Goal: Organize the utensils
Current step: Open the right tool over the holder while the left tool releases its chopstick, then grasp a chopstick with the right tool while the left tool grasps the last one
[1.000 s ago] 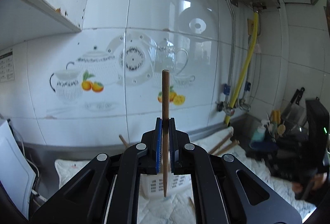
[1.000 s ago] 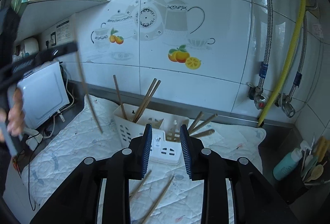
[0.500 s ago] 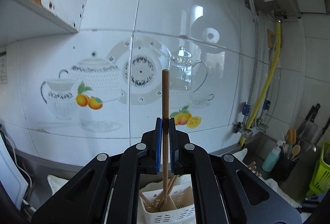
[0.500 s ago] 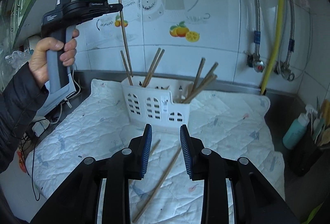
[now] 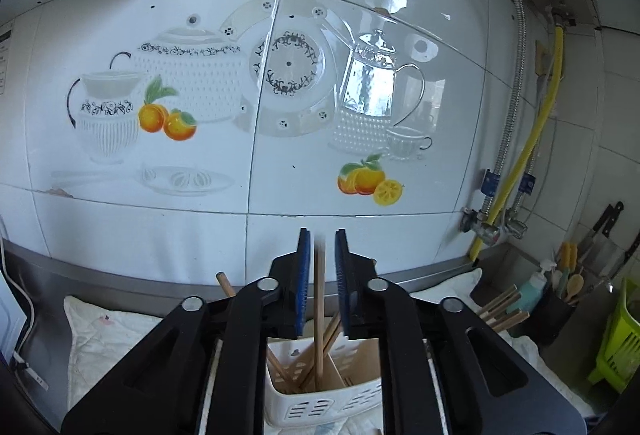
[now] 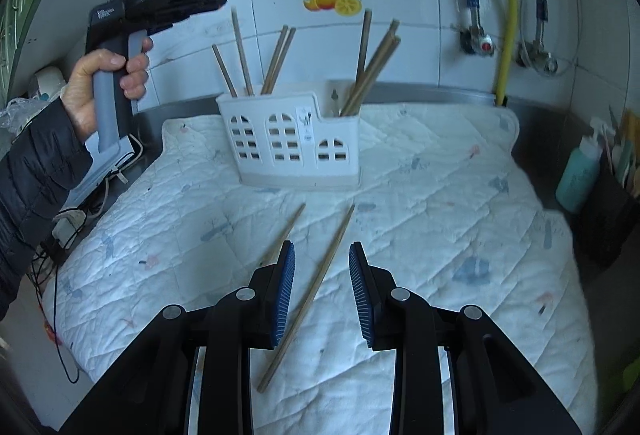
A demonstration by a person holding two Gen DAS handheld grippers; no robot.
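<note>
Dropping a chopstick (image 5: 318, 311) into the white caddy (image 5: 320, 401) at 6 o'clock: left gripper (image 5: 319, 275) jaws just parted, stick loose between them. Right gripper (image 6: 322, 291) open over a chopstick on the cloth (image 6: 316, 287); next, probably lowering and closing.

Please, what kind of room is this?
Most likely a home kitchen: a tiled wall with a teapot and fruit print, a white utensil basket holding chopsticks on a padded counter cloth, and knives hanging in the corner.
</note>
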